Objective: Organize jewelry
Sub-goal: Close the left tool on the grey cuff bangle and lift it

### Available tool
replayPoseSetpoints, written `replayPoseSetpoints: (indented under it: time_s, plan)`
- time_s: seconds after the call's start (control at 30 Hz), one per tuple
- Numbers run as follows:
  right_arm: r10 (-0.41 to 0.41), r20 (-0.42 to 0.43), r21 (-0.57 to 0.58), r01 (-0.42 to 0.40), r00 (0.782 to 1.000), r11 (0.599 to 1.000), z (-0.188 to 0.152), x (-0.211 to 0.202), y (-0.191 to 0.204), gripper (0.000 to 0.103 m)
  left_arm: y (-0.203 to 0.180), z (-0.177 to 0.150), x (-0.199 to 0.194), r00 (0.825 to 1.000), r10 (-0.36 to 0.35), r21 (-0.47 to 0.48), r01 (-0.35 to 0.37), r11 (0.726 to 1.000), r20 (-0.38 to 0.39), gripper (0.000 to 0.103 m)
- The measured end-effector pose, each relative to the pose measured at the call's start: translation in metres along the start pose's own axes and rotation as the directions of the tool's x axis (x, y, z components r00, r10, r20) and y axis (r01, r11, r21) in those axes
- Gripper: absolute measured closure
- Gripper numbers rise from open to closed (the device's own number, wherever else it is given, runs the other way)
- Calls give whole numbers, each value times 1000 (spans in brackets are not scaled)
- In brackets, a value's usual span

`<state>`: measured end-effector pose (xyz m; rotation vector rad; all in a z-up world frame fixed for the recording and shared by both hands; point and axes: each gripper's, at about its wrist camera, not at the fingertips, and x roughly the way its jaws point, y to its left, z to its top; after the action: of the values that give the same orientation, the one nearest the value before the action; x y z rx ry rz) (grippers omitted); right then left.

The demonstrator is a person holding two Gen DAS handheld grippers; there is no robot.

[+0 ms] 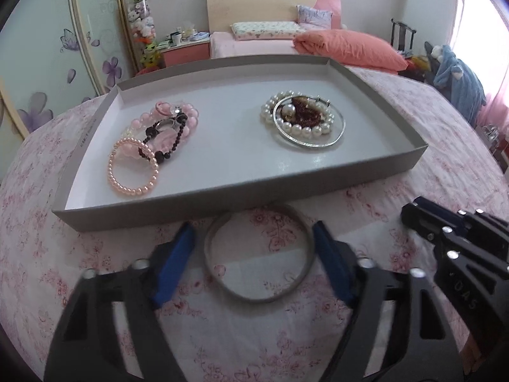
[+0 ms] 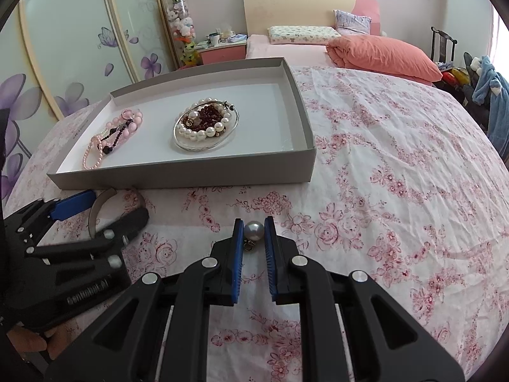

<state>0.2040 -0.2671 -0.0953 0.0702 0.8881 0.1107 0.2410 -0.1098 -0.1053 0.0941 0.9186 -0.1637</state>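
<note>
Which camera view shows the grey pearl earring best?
The right wrist view: the pearl earring sits pinched between the right gripper pads, its small metal fitting hanging below. The left wrist view shows only that gripper's closed tips, not the pearl.

Home bedroom: bed [image 2: 397,146] with pink floral sheet, headboard [image 2: 299,6], pillows [image 2: 302,35] and orange duvet [image 2: 381,54], pink nightstand [image 2: 222,52], sliding wardrobe doors [image 2: 79,47] with purple flower decals, plush toys [image 2: 183,25] stacked in the corner.
</note>
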Motion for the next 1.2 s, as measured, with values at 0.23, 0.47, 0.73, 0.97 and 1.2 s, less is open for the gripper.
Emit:
replayPoseSetpoints:
  time_s: [0.23,0.47,0.73,0.97,1.2]
  plan:
    - [38,-9,-25,-38,999,999,0,1,12,89,33,-16,-14,1000,9,3,-9,1000,-9,37]
    - [66,-15,-85,-67,998,994,-2,1,33,89,81,-36,-28,999,43,-36,-43,998,-8,25]
    - [67,-15,-84,-68,998,994,-2,2,36,89,88,-39,-31,999,39,-42,-39,998,-9,26]
    - [63,-13,-82,-64,998,995,-3,2,35,89,83,-38,-31,999,38,-38,-38,999,3,37]
    - [75,26,-61,-74,997,995,-6,-9,34,89,87,-45,-38,999,38,-68,-37,997,12,38]
